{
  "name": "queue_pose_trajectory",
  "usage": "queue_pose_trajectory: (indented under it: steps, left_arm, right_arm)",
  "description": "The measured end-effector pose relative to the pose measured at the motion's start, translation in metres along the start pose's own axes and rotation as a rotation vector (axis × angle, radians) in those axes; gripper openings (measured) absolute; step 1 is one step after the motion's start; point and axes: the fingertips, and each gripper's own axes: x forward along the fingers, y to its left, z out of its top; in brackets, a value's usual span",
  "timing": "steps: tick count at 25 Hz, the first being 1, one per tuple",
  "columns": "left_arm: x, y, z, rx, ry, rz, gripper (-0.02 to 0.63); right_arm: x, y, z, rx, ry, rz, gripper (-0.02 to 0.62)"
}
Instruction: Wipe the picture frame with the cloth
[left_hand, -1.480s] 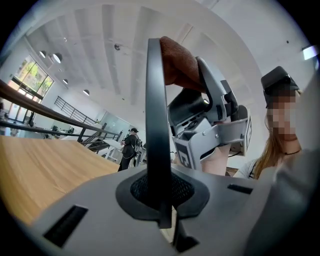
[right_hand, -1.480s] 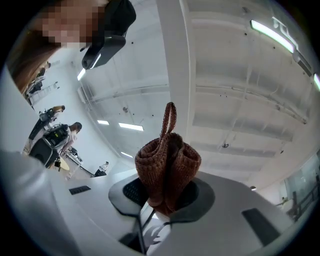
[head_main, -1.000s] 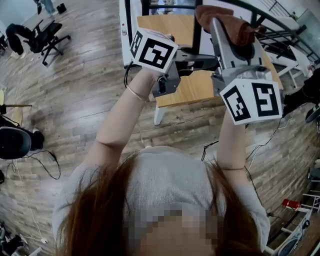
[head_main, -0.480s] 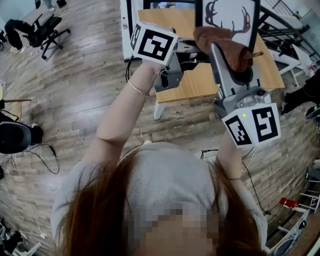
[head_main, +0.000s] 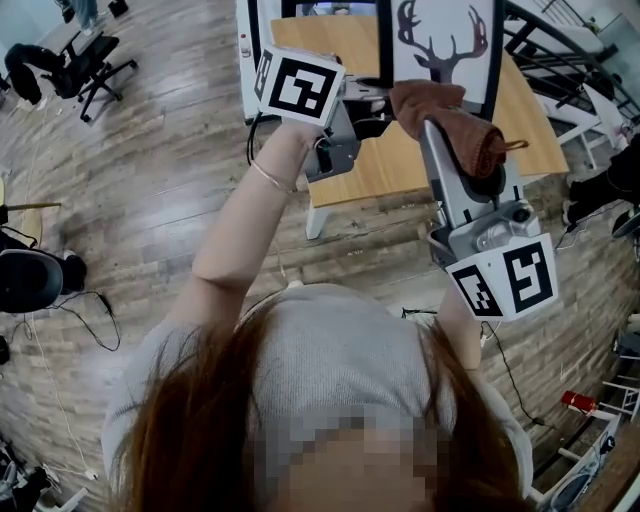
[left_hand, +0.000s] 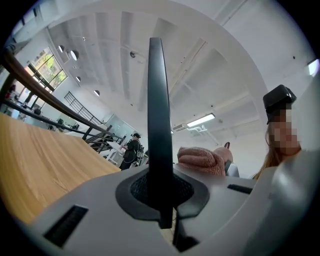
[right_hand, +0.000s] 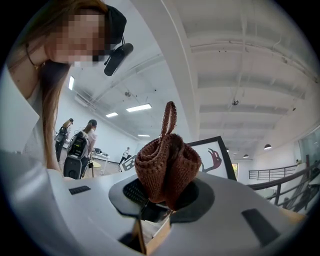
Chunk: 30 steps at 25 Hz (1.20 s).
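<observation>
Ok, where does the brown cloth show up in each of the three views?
Head view: the cloth is upper right of centre, below the picture frame.
Left gripper view: the cloth is low, right of centre, beside the picture frame seen edge-on.
Right gripper view: the cloth is bunched dead centre.
Shared landmark: the picture frame, here right of the cloth.

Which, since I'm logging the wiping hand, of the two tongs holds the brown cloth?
The right tongs, shut on the bunched brown cloth; the left tongs clamp the picture frame instead.
</observation>
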Motion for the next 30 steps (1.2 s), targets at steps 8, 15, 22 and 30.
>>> queue_pose_trajectory:
  steps: [8, 15, 22, 30]
  left_arm:
    - [0.001, 0.002, -0.002, -0.001, -0.003, -0.005, 0.017]
    - [0.001, 0.004, -0.004, -0.034, 0.011, 0.009, 0.017]
    - [0.0, 0.003, -0.004, -0.002, 0.049, 0.004, 0.017]
    - [-0.001, 0.001, -0.005, 0.018, 0.069, 0.016, 0.017]
  right_arm:
    - [-0.017, 0.002, -0.017, 0.039, 0.049, 0.014, 0.097]
    - [-0.023, -0.012, 0.049, 0.017, -0.116, 0.016, 0.097]
    - [0.001, -0.053, 0.156, -0.181, -0.458, -0.146, 0.097]
    - [0.079, -0.091, 0.097, -0.134, -0.204, -0.132, 0.097]
